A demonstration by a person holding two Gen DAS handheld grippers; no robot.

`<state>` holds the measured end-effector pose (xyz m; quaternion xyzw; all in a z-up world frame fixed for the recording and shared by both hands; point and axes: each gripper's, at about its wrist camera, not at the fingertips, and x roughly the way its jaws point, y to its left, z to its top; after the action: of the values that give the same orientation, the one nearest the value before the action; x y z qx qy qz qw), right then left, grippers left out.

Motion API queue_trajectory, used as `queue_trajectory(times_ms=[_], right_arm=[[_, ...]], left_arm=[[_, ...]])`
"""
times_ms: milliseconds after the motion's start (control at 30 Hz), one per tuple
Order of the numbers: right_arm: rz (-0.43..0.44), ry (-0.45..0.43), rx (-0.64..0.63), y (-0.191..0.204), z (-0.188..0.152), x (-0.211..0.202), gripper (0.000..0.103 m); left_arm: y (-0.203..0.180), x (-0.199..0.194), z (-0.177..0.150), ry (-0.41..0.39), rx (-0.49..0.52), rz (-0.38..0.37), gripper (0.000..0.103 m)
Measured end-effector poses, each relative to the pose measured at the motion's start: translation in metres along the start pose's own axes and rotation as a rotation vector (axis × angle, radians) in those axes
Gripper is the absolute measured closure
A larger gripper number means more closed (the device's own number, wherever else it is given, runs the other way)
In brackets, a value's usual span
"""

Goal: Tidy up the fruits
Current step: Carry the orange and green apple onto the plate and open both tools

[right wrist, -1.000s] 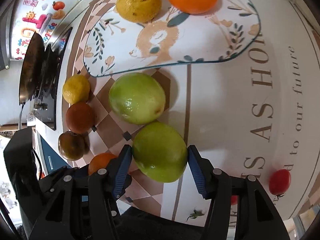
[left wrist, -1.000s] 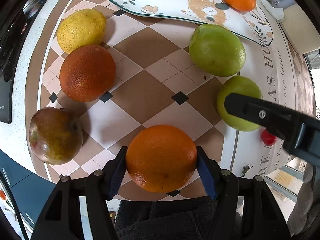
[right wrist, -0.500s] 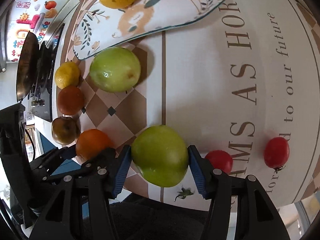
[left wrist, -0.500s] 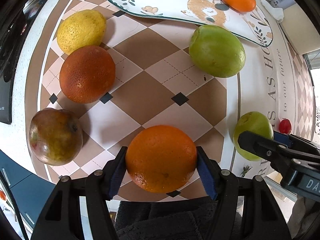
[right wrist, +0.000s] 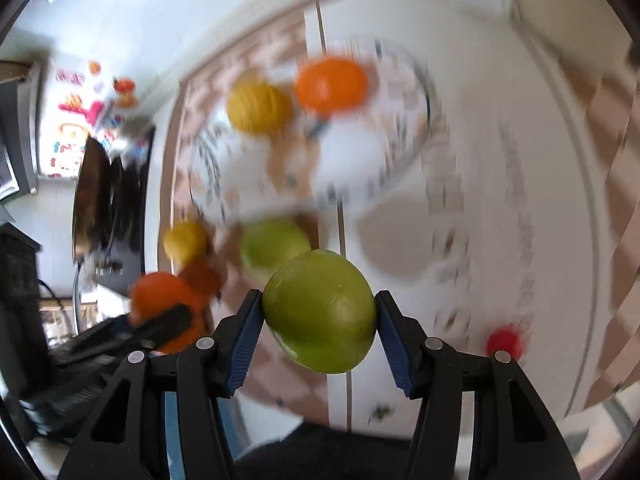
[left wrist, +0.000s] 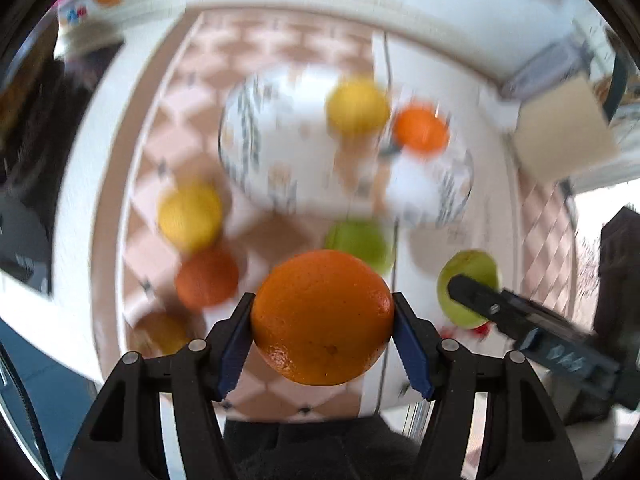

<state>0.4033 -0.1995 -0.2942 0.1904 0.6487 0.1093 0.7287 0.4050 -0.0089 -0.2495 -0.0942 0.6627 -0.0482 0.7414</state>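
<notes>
My left gripper (left wrist: pixel 322 338) is shut on a big orange (left wrist: pixel 322 316) and holds it above the table. My right gripper (right wrist: pixel 318 326) is shut on a green fruit (right wrist: pixel 320 312), also raised; that fruit shows in the left wrist view (left wrist: pixel 466 276). The patterned plate (left wrist: pixel 280 160) lies ahead, blurred, with a yellow fruit (left wrist: pixel 356 106) and a small orange (left wrist: pixel 420 128) on it. A second green fruit (left wrist: pixel 360 240), a yellow fruit (left wrist: pixel 190 214), a dark orange (left wrist: pixel 206 278) and a brownish fruit (left wrist: pixel 162 332) lie on the checkered mat.
A black stove (right wrist: pixel 104 216) stands at the left. A small red tomato (right wrist: pixel 505 341) lies on the white tablecloth at the right. A beige box (left wrist: pixel 560 136) stands at the far right behind the plate.
Both grippers have lifted their fruits off the table and pulled back and up; the view now takes in the whole plate and is blurred by motion.
</notes>
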Motion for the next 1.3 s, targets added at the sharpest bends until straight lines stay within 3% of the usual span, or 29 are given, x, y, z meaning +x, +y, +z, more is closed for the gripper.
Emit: queue_trajectory(times_ms=[200,333,467,633,1000,1033,1100,1200,1267,1300], right_arm=[[-0.105,-0.029,-0.04,0.011,0.046,0.023,0.044],[-0.156,-0.022,-0.055,0.015,0.067,0.045,0.044],[-0.176,-0.021,-0.072,0.018,0.076,0.058,0.044],[-0.185,-0.001,-0.086,0.022,0.08,0.069,0.044],[-0.188,0.015,-0.053,0.019,0.084,0.077,0.042],[-0.193,0.017,-0.052,0.019,0.084,0.076,0.039],[-0.209,0.001,-0.054,0.021,0.084,0.071,0.02],[-0.235,-0.018,-0.06,0.024,0.083,0.063,0.019],[-0.255,-0.028,-0.062,0.025,0.082,0.056,0.018],[-0.261,-0.032,-0.064,0.026,0.081,0.053,0.013]], left_arm=[[0.01,0.003,0.081,-0.049,0.011,0.075,0.04],[0.022,0.036,0.121,0.003,-0.003,0.104,0.04],[0.035,0.071,0.147,0.079,-0.044,0.087,0.04],[0.037,0.101,0.16,0.145,-0.061,0.076,0.04],[0.038,0.115,0.16,0.169,-0.035,0.113,0.039],[0.038,0.115,0.159,0.169,-0.038,0.114,0.039],[0.038,0.115,0.16,0.173,-0.04,0.115,0.039],[0.037,0.116,0.163,0.181,-0.03,0.125,0.039],[0.038,0.115,0.163,0.177,-0.027,0.123,0.032],[0.038,0.113,0.164,0.165,-0.025,0.127,0.02]])
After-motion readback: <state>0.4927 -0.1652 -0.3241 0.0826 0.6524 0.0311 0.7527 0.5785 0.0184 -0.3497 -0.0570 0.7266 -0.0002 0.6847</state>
